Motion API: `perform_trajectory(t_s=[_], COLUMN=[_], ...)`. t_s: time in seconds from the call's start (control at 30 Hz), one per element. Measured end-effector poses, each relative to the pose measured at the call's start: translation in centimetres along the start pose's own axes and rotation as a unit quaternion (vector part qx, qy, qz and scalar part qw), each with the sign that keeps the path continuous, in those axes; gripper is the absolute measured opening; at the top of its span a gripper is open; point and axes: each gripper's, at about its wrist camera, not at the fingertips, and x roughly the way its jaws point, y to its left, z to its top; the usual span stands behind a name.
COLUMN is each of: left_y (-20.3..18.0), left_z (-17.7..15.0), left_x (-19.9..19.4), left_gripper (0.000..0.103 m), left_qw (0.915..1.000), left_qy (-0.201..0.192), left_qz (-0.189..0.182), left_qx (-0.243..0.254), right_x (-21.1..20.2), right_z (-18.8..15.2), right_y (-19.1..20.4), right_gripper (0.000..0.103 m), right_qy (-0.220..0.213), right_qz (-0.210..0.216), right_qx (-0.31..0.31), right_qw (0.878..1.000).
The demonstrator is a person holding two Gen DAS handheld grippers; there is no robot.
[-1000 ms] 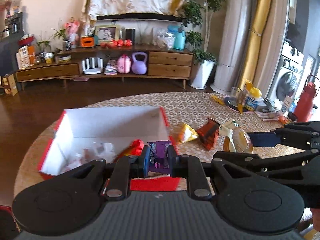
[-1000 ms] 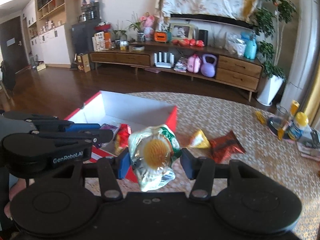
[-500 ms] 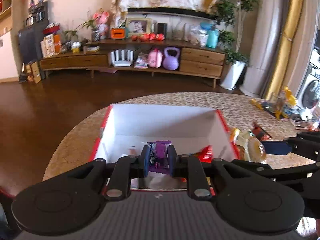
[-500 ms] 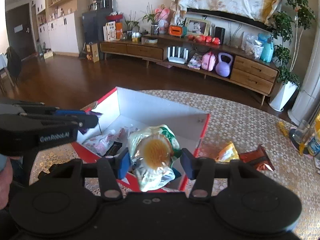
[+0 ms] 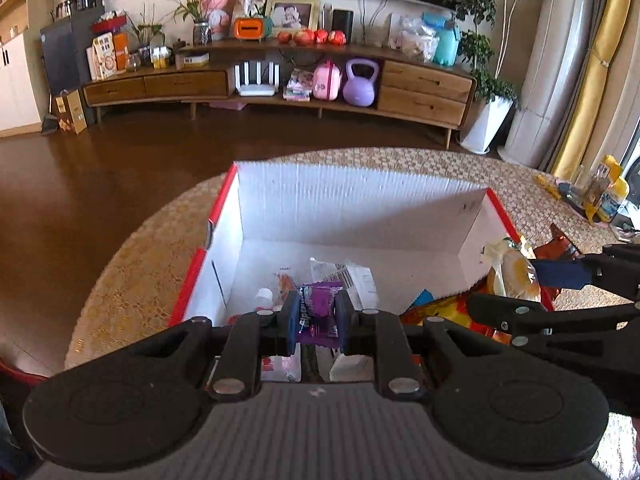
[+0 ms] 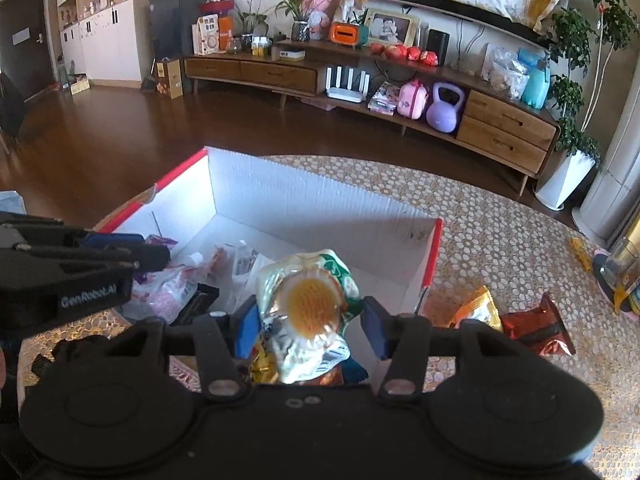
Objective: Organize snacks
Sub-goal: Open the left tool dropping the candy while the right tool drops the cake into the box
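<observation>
Left wrist view: left gripper [image 5: 316, 320] pinches a purple packet [image 5: 317, 312] over the box [image 5: 352, 200], ready to drop. Right wrist view: right gripper [image 6: 308, 320] apparently grips a cake packet [image 6: 310, 304] above the box's 6 o'clock edge; loose snacks [image 6: 516, 320] wait at 3 o'clock.

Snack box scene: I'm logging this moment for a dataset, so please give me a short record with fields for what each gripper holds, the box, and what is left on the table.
left gripper: shut on purple packet, above the box
right gripper: shut on clear bag, above the box's near right corner
box: open, red outside, white inside, several snack packs on its floor
table: yellow packet and red packet lie right of the box
</observation>
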Motion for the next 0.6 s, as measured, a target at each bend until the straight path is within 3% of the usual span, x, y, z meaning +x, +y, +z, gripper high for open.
perform_trajectory(t_s=[0.4, 0.6], left_y=[-0.8, -0.3], left_z=[-1.2, -1.4], left_x=[3.3, 3.3], left_gripper=[0.020, 0.052], left_qw=[0.9990, 0.9988], left_qy=[0.042, 0.040], left_qz=[-0.017, -0.015], left_qx=[-0.007, -0.027], right_x=[1.1, 0.8], right_z=[-0.3, -0.3], right_y=[-0.5, -0.8], right_gripper=[0.056, 0.074], right_qy=[0.008, 0.001], right_qz=[0.007, 0.002], right_qx=[0.008, 0.016], right_qw=[1.000, 1.000])
